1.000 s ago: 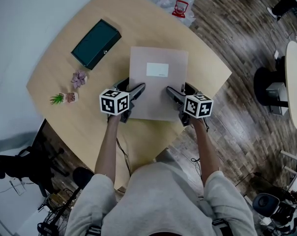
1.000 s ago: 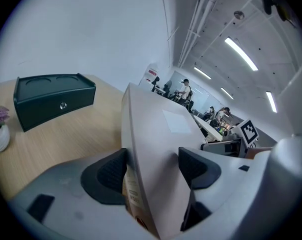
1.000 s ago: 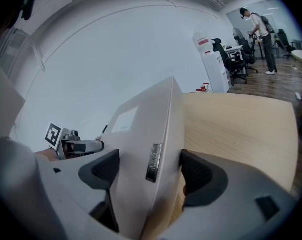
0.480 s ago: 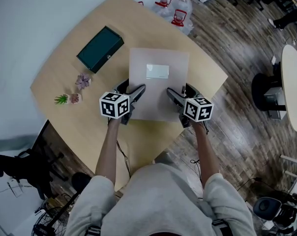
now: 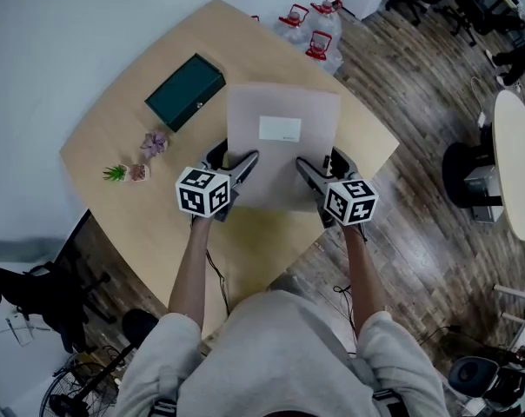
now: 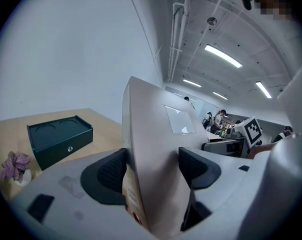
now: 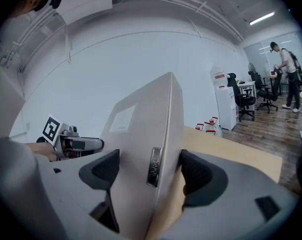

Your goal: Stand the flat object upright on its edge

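A flat beige box (image 5: 280, 159) with a white label is held over the wooden table (image 5: 115, 124), its far edge raised off the surface. My left gripper (image 5: 237, 168) is shut on its left side and my right gripper (image 5: 318, 172) on its right side. The left gripper view has the box (image 6: 158, 144) standing steeply between the dark pads, gripper (image 6: 151, 170). From the right gripper view the box (image 7: 143, 129) shows a small metal clasp on its edge, clamped between the pads, gripper (image 7: 149, 172). Its underside is hidden.
A dark green case (image 5: 185, 90) (image 6: 58, 140) lies at the table's back left. Two small potted plants (image 5: 156, 142) (image 5: 116, 173) stand near the left edge. Water jugs (image 5: 310, 26) sit on the floor beyond the table. A round white table (image 5: 516, 159) is at the right.
The box's far edge has risen toward the camera while both grippers stay clamped on its sides. The head view has shifted slightly.
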The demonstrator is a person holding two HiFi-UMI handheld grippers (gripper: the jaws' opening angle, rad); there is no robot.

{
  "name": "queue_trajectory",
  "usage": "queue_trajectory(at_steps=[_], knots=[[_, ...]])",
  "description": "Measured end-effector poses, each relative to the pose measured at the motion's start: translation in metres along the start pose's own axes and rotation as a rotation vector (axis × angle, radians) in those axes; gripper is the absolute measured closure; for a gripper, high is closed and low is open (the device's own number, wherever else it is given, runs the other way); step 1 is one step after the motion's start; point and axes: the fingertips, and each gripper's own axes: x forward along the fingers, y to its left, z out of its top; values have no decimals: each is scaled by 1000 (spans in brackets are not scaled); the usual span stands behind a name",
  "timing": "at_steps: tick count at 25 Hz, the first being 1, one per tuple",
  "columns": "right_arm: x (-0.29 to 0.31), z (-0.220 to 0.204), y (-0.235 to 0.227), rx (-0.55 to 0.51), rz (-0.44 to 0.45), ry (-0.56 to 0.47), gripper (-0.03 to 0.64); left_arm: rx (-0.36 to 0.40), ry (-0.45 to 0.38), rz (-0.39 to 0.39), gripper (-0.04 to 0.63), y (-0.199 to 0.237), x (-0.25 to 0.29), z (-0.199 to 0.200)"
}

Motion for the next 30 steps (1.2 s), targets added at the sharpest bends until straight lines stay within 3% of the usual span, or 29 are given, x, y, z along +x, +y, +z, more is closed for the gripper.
queue_trajectory(at_steps=[16,30], knots=[[-27,49,21,-165,-19,-113,232,150,-157,36,284,-26,-29,50],[-12,51,35,-288,-33,-129,233,175,-225,80,284,-11,-41,47]])
